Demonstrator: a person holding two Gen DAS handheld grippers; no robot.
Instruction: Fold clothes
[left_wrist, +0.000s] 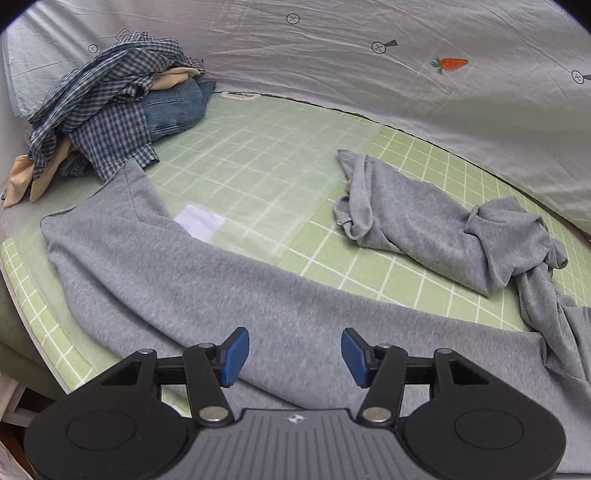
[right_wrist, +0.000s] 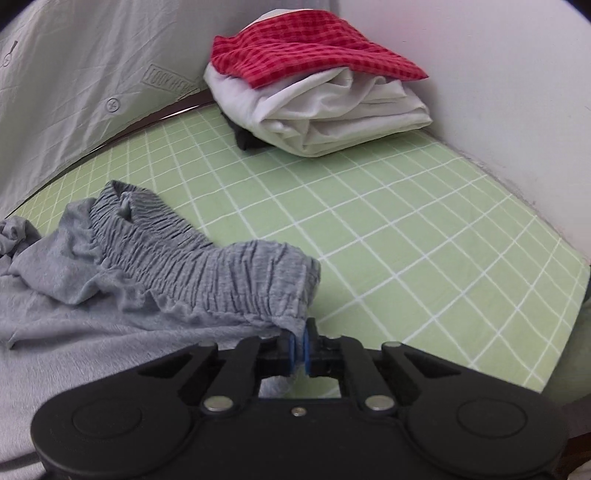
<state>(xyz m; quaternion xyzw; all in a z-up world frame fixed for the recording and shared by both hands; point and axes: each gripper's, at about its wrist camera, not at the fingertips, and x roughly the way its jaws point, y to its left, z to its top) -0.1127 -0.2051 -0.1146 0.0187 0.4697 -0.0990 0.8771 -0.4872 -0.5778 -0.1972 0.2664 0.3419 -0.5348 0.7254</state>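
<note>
**Grey trousers spread on a green checked cover, one corner of the waistband gripped**

Left wrist view: the left gripper (left_wrist: 294, 356) hangs over the grey trousers (left_wrist: 192, 280) with its jaws apart; its blue pads (left_wrist: 235, 357) touch no cloth and nothing lies between them. One leg of the trousers runs flat across the green checked cover (left_wrist: 266, 158) from the left edge toward the right; the other leg (left_wrist: 417, 225) lies crumpled and twisted farther back on the right. At the far left corner sits a loose heap of clothes (left_wrist: 107, 107): a blue checked shirt on top, with denim and a tan piece under it. A grey sheet (left_wrist: 369, 92) printed with a carrot hangs behind.

Right wrist view: the right gripper (right_wrist: 299, 349) is clenched on the near corner of the gathered elastic waistband (right_wrist: 207, 266), the cloth pinched between its pads. How much cloth sits in the grip is partly hidden. In the far corner, against the white wall (right_wrist: 517, 92), stands a folded pile (right_wrist: 321, 103): red checked cloth over white, with something dark beneath.
</note>
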